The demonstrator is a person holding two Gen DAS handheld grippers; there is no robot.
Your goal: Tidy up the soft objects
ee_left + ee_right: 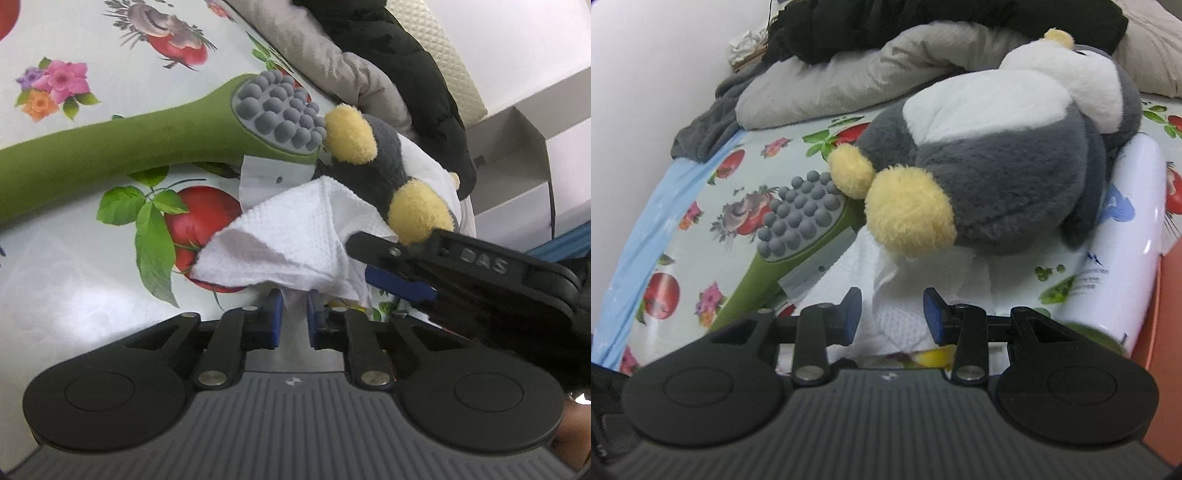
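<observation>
Just ahead of the left gripper (294, 317), black with blue pads (275, 320), lies a white dimpled towel (295, 229). Beyond it the plush (373, 162) is dark grey with pale yellow feet and a white belly. To the left of the plush, the massager (122, 147) is olive green with grey knobs. The tablecloth (74, 240) beneath is pale, printed with red apples, green leaves and pink, orange and purple flowers. To the right of the right gripper (892, 317), a white bottle (1123, 258) carries blue print. Far beyond, a beige jacket (827, 88) and black cloth (923, 22).
</observation>
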